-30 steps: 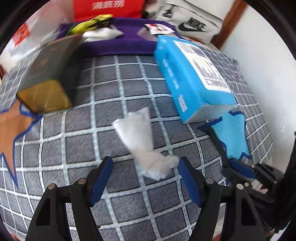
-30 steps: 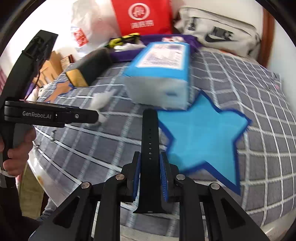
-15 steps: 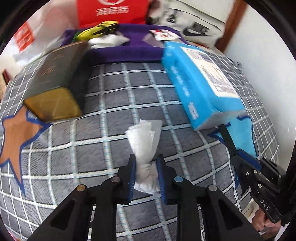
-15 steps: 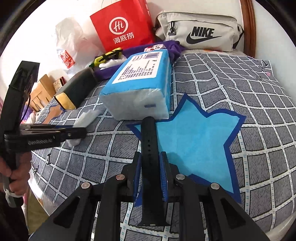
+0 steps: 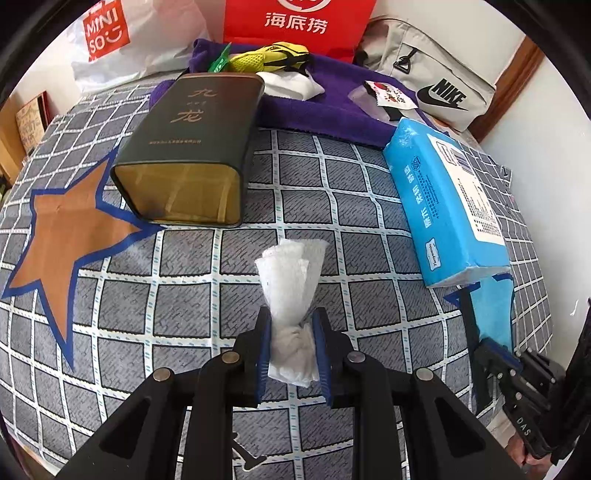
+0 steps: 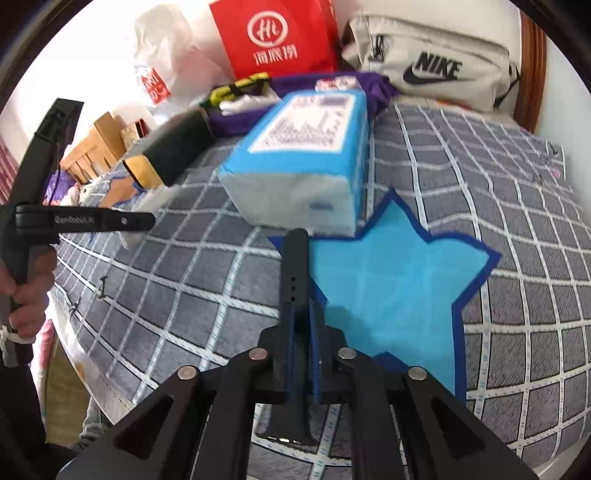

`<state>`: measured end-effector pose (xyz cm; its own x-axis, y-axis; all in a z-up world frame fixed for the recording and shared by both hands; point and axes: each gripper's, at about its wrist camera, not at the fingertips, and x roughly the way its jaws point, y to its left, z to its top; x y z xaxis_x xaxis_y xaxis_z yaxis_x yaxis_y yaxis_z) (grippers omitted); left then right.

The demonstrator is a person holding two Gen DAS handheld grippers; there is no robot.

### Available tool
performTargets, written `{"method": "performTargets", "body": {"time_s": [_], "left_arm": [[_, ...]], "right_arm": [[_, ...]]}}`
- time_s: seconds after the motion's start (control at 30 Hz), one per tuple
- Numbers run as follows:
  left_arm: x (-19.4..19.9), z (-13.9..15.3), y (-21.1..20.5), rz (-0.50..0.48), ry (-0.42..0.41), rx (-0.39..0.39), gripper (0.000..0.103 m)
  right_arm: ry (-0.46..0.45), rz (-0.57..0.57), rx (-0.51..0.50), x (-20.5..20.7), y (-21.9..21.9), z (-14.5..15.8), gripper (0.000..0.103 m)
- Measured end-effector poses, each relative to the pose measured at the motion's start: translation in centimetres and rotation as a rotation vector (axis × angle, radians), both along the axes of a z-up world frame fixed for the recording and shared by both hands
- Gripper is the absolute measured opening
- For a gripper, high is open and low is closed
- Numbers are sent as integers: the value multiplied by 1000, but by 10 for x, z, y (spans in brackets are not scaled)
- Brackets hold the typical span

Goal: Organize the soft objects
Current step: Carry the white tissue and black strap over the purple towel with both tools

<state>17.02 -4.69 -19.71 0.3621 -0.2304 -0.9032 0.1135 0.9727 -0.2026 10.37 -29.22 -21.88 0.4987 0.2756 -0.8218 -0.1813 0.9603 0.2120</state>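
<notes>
- The white tissue wad (image 5: 291, 314) sits between the blue pads of the left gripper (image 5: 291, 354), clenched at its knotted lower part, while its looser upper end fans out above the fingers (image 5: 263, 350).
- Under the wad lies the bed (image 5: 369, 229), covered by a grey sheet with a white grid.
- The black strap (image 6: 293, 280), a band with small holes, stands upright between the pads of the right gripper (image 6: 301, 343); those jaws are closing on it, with the strap pinched between them.
- The strap's upper end reaches toward the near end of the blue tissue pack (image 6: 306, 166), which lies on the bed with its printed label facing up.
- A light-blue star patch (image 6: 391, 288) with a dark-blue border lies on the sheet just beside the strap, and the pack's near end overlaps its upper point.
- In the left wrist view, an orange star patch (image 5: 70, 236) lies on the sheet's left side.
- Just beside that star lies a dark tin (image 5: 188, 147) on its side, its open golden mouth facing the camera.
- Behind the tin, a purple cloth (image 5: 325, 110) carries a yellow-and-black item (image 5: 269, 57), a white wad (image 5: 291, 86) and a small packet (image 5: 388, 98).
- Farther back stand a red paper bag (image 5: 295, 22), a white Miniso bag (image 5: 122, 40) and a grey Nike bag (image 5: 436, 81).
- A hand (image 6: 27, 288) grips the left gripper's handle at the right wrist view's left edge.
</notes>
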Motion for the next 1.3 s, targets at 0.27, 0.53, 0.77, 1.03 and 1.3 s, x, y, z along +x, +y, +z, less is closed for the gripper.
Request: {"method": "performTargets", "body": {"time_s": [0.27,0.53,0.77,1.03,1.3], "left_arm": [[9,2,-7,42,25,-77,21],[6,16,-7,13,-13,-89,21],[-8,37,19,-16,-73,-93,21],[-15,72,53,-2,-154,-116,21],[2,100,64,21,-208,-158,21]], "right_arm": [[-8,19,19,-10,1,-4,29],[-157,30,-173,-16,33,-9,34],[-112,-50,-71,-15,26,6,20],[-209,-53,-21,-21,47,65,20],[-238,-44,18,6,42,105,20]]}}
